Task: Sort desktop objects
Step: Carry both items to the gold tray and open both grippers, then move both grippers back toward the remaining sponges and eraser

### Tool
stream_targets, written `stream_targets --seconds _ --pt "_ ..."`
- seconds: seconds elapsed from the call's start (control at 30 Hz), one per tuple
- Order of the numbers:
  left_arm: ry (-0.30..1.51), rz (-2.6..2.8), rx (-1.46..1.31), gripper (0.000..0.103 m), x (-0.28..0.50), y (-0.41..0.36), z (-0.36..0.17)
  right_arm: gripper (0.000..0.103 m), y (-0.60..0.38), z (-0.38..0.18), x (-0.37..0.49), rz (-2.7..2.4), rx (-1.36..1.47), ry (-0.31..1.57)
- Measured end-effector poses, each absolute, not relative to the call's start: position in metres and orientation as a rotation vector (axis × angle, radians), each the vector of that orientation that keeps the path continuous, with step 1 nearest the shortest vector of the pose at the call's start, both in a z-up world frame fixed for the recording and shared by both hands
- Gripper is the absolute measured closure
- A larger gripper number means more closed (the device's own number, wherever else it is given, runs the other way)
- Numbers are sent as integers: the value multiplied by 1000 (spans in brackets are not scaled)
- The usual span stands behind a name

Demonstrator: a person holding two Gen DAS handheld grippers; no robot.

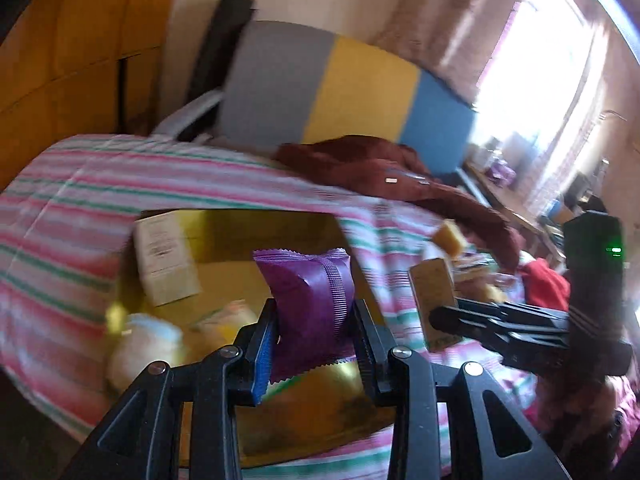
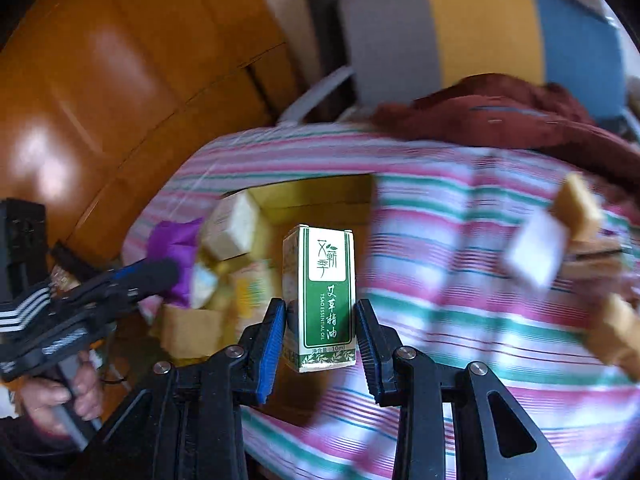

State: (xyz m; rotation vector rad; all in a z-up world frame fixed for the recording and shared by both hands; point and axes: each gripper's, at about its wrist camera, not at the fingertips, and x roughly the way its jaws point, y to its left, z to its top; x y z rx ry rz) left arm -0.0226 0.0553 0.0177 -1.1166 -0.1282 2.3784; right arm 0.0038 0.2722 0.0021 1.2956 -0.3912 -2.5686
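My left gripper (image 1: pixel 314 330) is shut on a purple snack packet (image 1: pixel 310 296) and holds it above an open yellow cardboard box (image 1: pixel 240 236) on the striped cloth. The box holds a white carton (image 1: pixel 164 264) and several pale packets. My right gripper (image 2: pixel 320 328) is shut on a green and white essential oil box (image 2: pixel 320 300), upright, just right of the yellow box (image 2: pixel 320 196). The right gripper also shows in the left wrist view (image 1: pixel 436 320), and the left gripper in the right wrist view (image 2: pixel 160 276).
A pink and green striped cloth (image 2: pixel 440 320) covers the table. Several small tan and white boxes (image 2: pixel 560 236) lie at the right. A dark red garment (image 1: pixel 380 168) lies at the back. A grey, yellow and blue chair back (image 1: pixel 340 84) stands behind.
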Motion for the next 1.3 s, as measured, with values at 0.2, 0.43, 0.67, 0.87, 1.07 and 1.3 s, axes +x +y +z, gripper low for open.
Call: stream_targets --seconds 0.2,0.43,0.67,0.87,1.07,1.3 --pt "-146 2366 -1159 65 -36 26 -12 56 226 -20 -14 -2469 1352 -416" --pt "-241 2341 -1176 62 -38 11 -28 47 223 -35 -8 -2452 1386 -469" --pt "-126 2529 -1058 62 -24 -4 -22 41 247 -34 7 -2544 1321 -602" --pt "-40 2654 -945 62 -11 -10 -12 34 279 -32 30 -2668 1274 -709" --pt "-139 2535 -972 61 -3 12 -9 25 305 -36 47 -2847 1305 -673" --pt "-135 2347 -931 61 6 80 1 25 333 -33 65 -2995 1369 -599"
